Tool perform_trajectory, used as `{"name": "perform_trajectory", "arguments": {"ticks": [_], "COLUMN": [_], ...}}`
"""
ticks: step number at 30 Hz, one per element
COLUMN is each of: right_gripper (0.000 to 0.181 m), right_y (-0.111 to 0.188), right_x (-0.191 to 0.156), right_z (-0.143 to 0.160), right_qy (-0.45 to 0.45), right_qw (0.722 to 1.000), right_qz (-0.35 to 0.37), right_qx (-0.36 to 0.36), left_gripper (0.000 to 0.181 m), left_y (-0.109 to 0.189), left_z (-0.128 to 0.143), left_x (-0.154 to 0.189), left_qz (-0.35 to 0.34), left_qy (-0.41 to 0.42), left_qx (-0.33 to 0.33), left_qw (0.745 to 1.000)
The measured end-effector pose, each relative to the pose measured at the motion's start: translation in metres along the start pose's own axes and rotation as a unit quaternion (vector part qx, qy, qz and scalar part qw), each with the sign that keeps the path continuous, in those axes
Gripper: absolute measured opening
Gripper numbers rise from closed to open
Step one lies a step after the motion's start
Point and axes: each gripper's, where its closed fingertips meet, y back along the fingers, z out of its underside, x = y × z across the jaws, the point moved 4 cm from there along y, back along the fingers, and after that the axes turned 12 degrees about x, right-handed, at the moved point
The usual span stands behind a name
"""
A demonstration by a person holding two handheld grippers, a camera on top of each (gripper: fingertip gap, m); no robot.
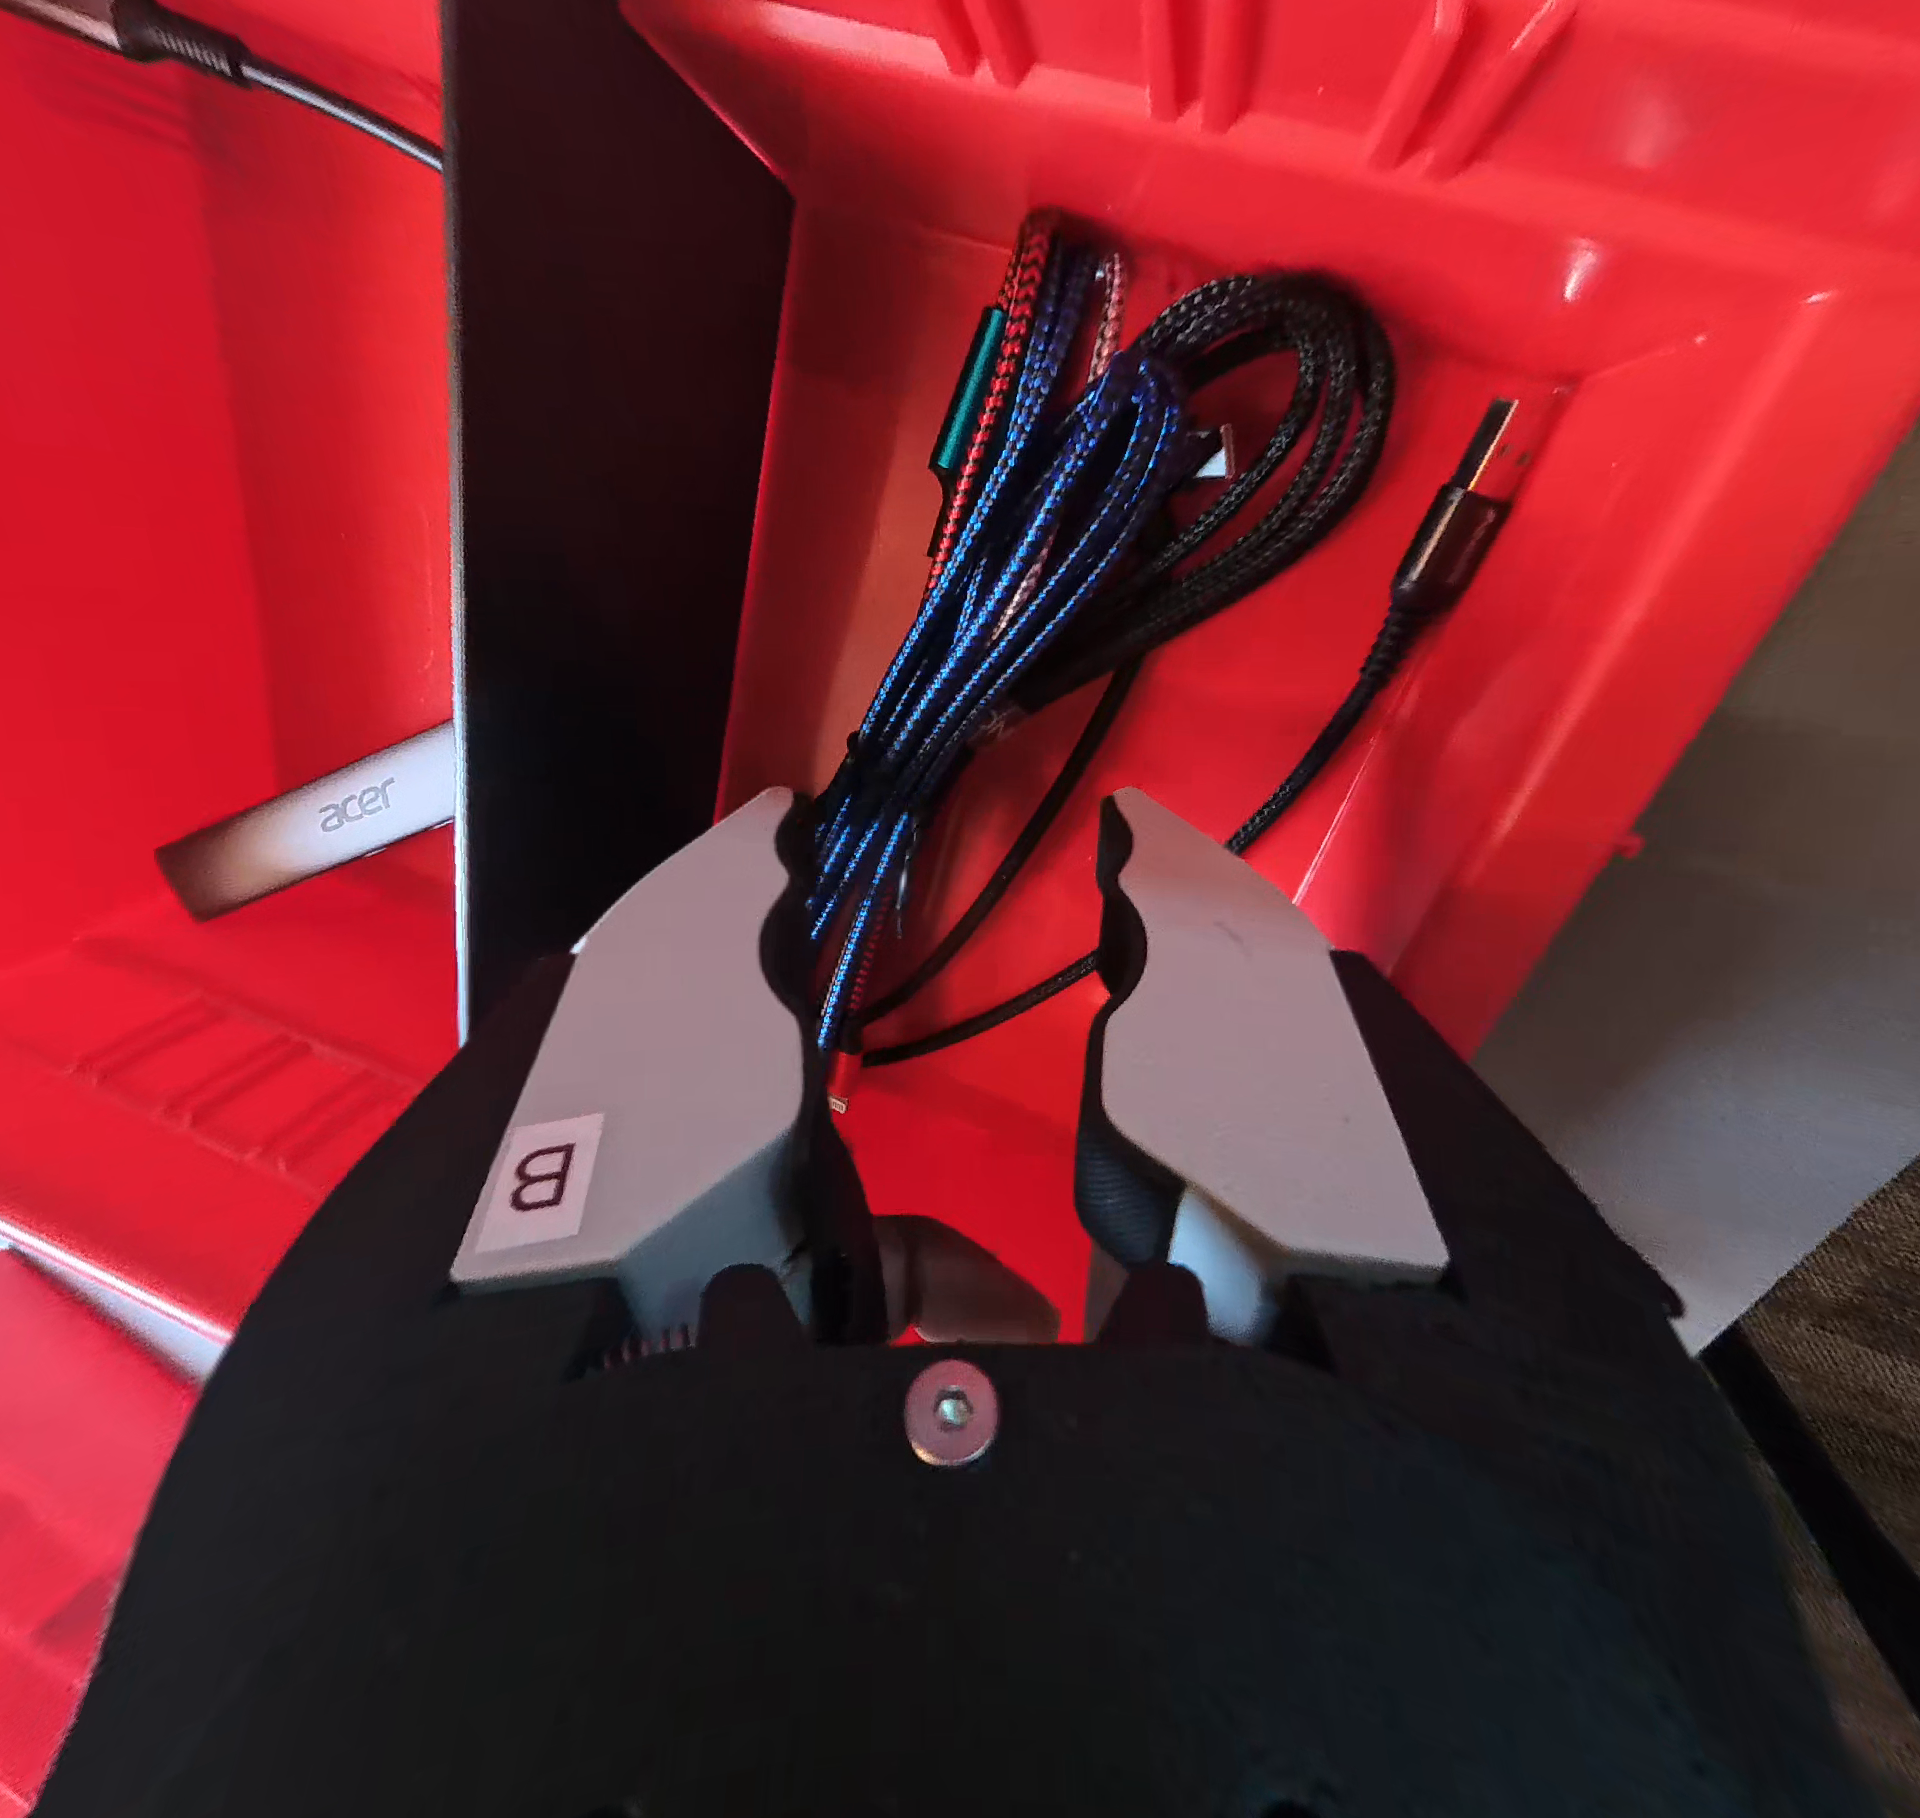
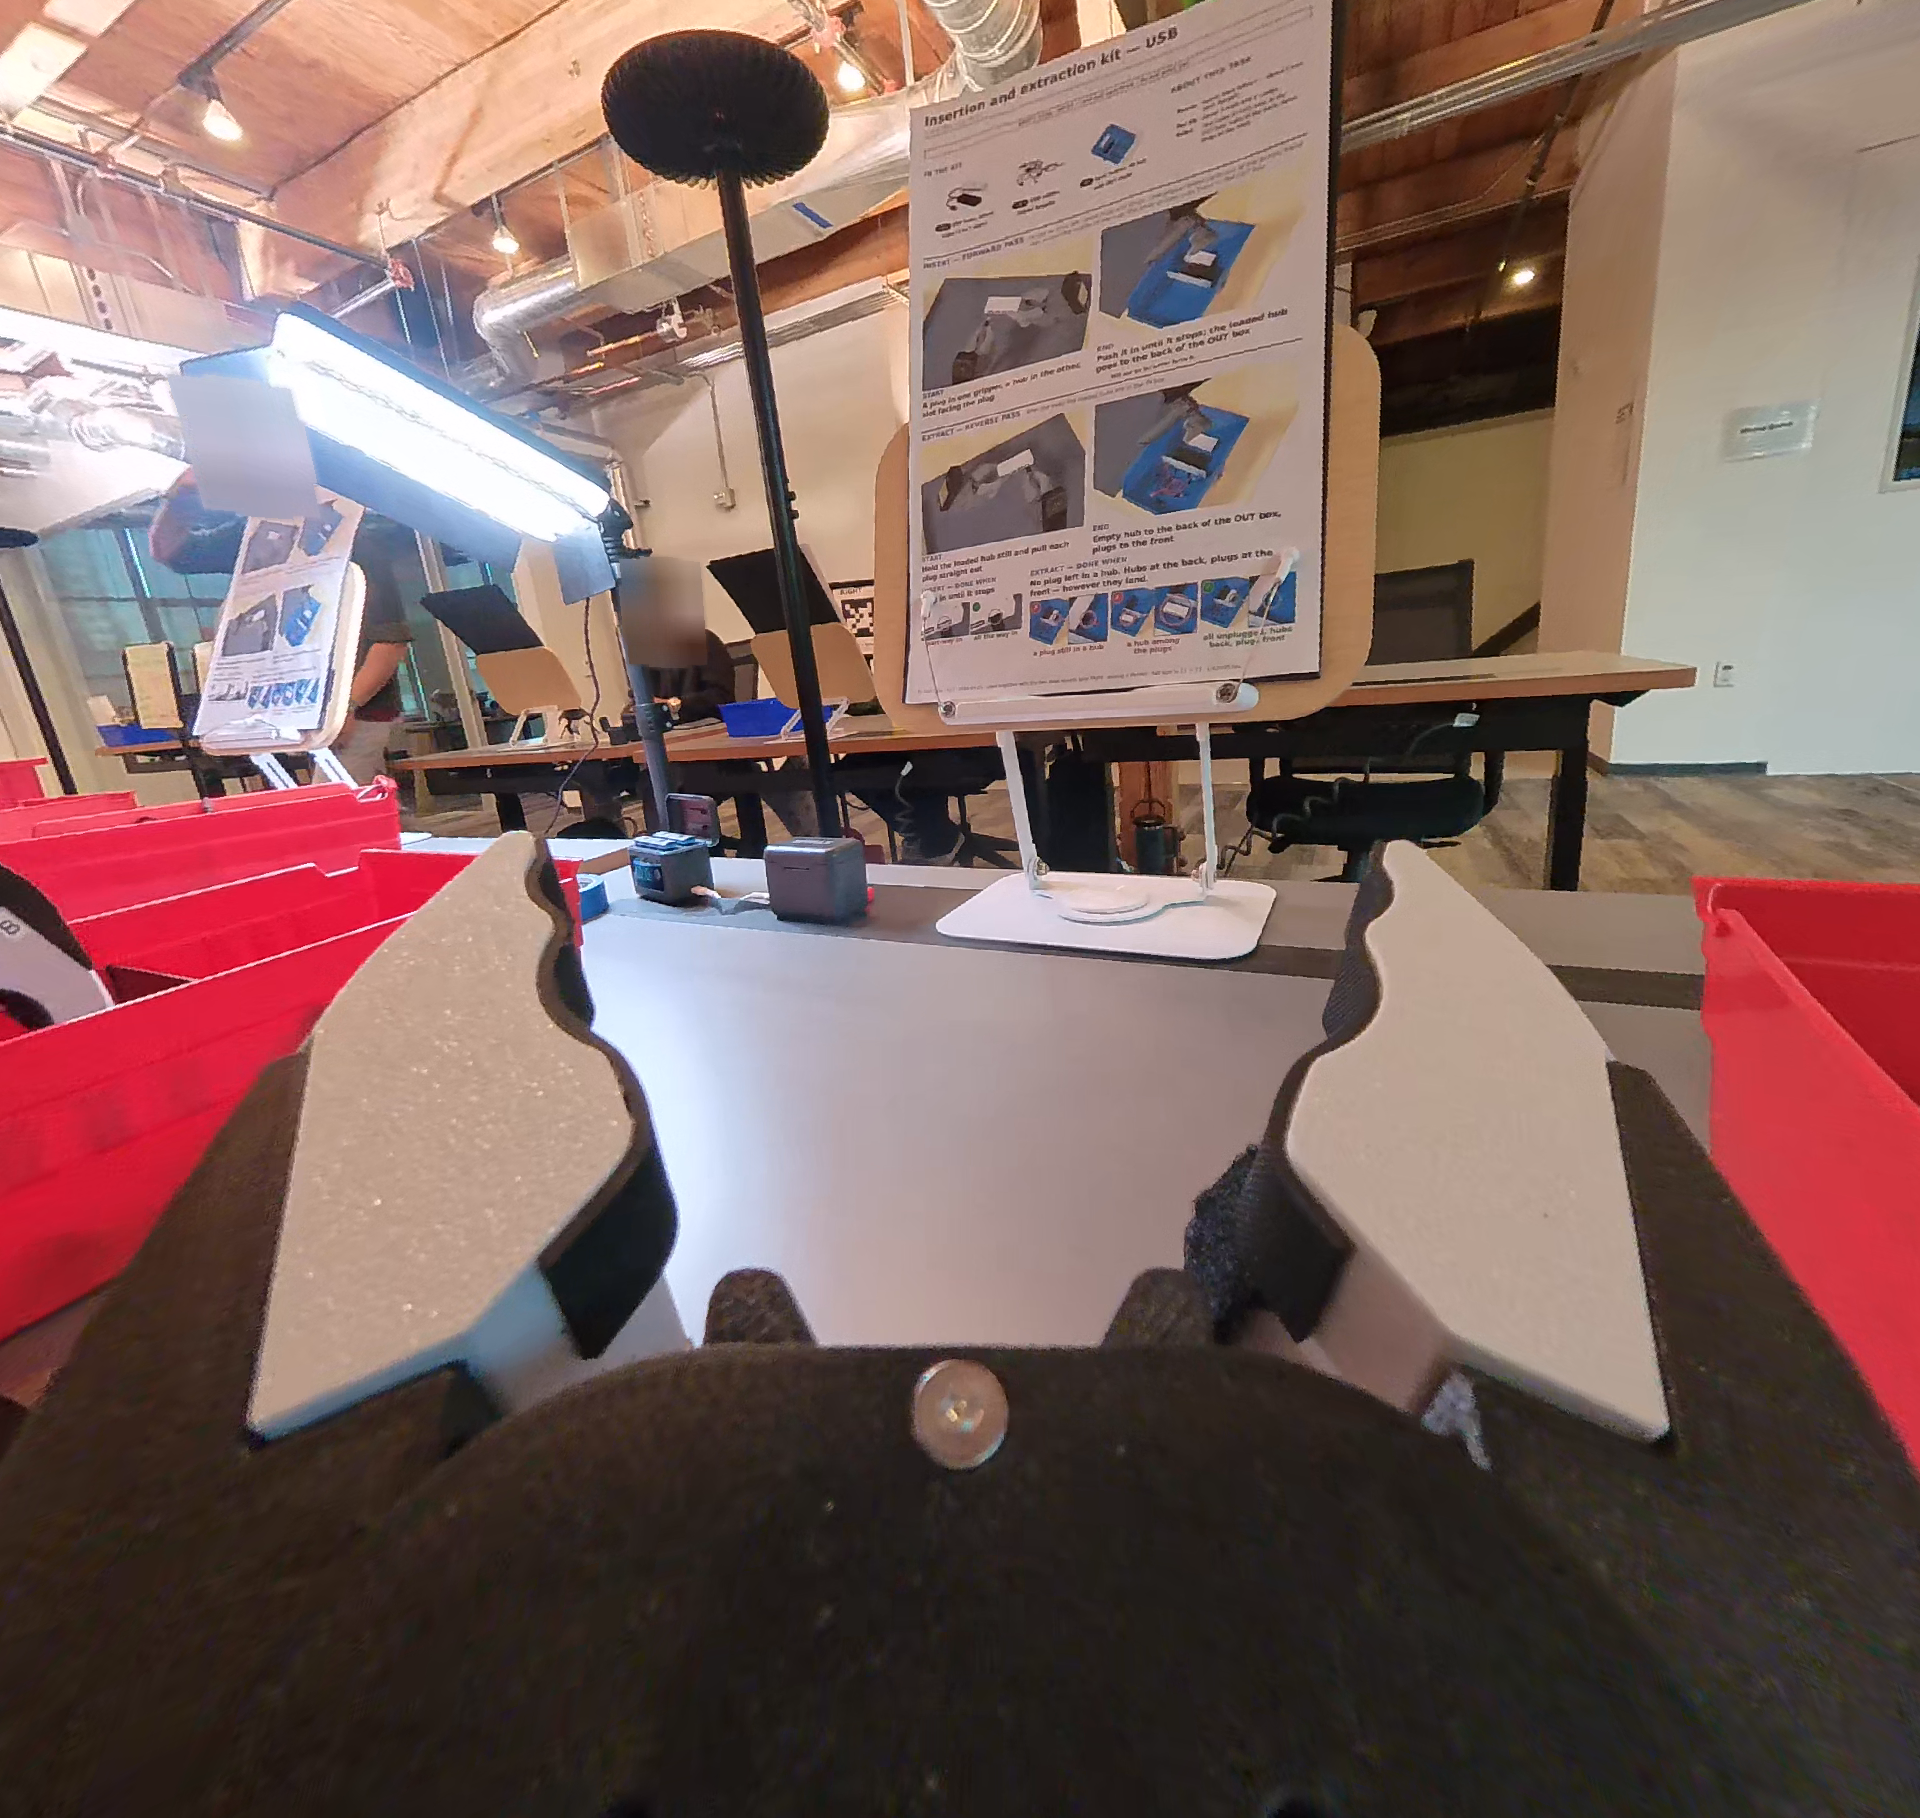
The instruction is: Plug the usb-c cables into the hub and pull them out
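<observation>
In the left wrist view my left gripper (image 1: 951, 812) is open, reaching into the right compartment of a red bin (image 1: 1351, 106). A bundle of blue braided cable (image 1: 1039, 542) runs between the jaws, against the left finger (image 1: 665, 989). Its end with a reddish plug (image 1: 842, 1072) lies deep between the fingers. Beside it lie a coiled black braided cable (image 1: 1309, 397), a red braided cable (image 1: 1013, 314) and a black cable's plug (image 1: 1475, 480). A silver hub (image 1: 312, 833) lies in the left compartment. My right gripper (image 2: 961, 859) is open and empty above a grey table (image 2: 935, 1093).
A black divider (image 1: 603, 521) splits the bin. In the right wrist view red bins stand at the left (image 2: 156, 1093) and right (image 2: 1818, 1041). At the table's far edge are an instruction sheet on a stand (image 2: 1122, 314), small grey devices (image 2: 816, 880) and a black pole (image 2: 769, 480). My hands' fingertips stand some 45 cm from each other. About 15 cm separates my left fingertips from the silver hub (image 1: 312, 833).
</observation>
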Motion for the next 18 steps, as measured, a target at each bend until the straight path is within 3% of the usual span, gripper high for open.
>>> {"name": "perform_trajectory", "arguments": {"ticks": [8,14,18], "right_gripper": [0.137,0.137,0.137], "right_y": [0.0,-0.001,-0.001], "right_x": [0.0,0.0,0.0], "right_z": [0.0,0.0,-0.001], "right_qy": [-0.002,-0.006,-0.008], "right_qw": [1.0,1.0,1.0], "right_qz": [-0.001,-0.001,-0.001], "right_qx": [0.0,0.001,0.002], "left_gripper": [0.02,0.021,0.048], "left_y": [0.006,0.021,0.044], "left_z": [0.0,-0.005,-0.018], "left_x": [-0.008,-0.008,-0.003], "left_qz": [-0.032,-0.036,-0.03], "left_qy": [-0.008,-0.003,0.004], "left_qx": [-0.002,0.004,0.052], "left_qw": [0.999,0.999,0.998]}}
